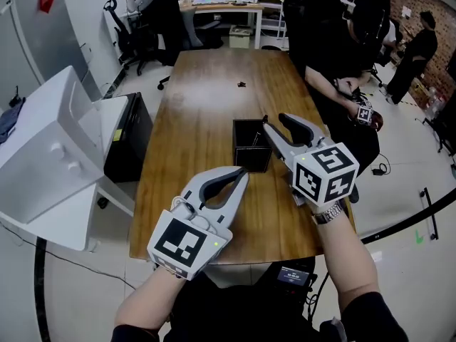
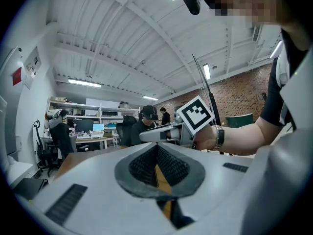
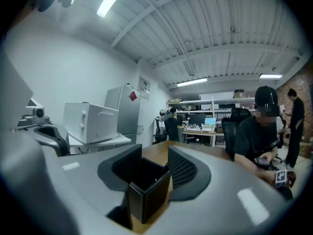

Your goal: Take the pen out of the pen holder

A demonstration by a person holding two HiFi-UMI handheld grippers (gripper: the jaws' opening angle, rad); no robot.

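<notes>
The pen (image 1: pixel 255 138) sits inside the holder (image 1: pixel 251 161), a thin dark stick leaning toward the corner nearer my right side. In the right gripper view I can only just make it out against the black inner walls. The holder is a square black box standing upright on the table (image 1: pixel 206 91), near its middle. My right claw (image 1: pixel 273 120) hangs over the holder's right rim with its jaws spread and nothing between them but the holder's open mouth. I read that as lined up to reach in for the pen, though I can't tell whether either jaw touches the rim. My left claw (image 1: pixel 243 172) has its jaws pressed together on nothing, only a sliver of wood showing between the pads (image 2: pixel 171 166), and its tip sits low at the holder's front left corner, touching it or just beside it. I take that as a brace, so the light box won't slide or tip while the pen comes up. With dark pen on dark walls, the grip needs care; a jaw catching the rim could drag the holder along.
</notes>
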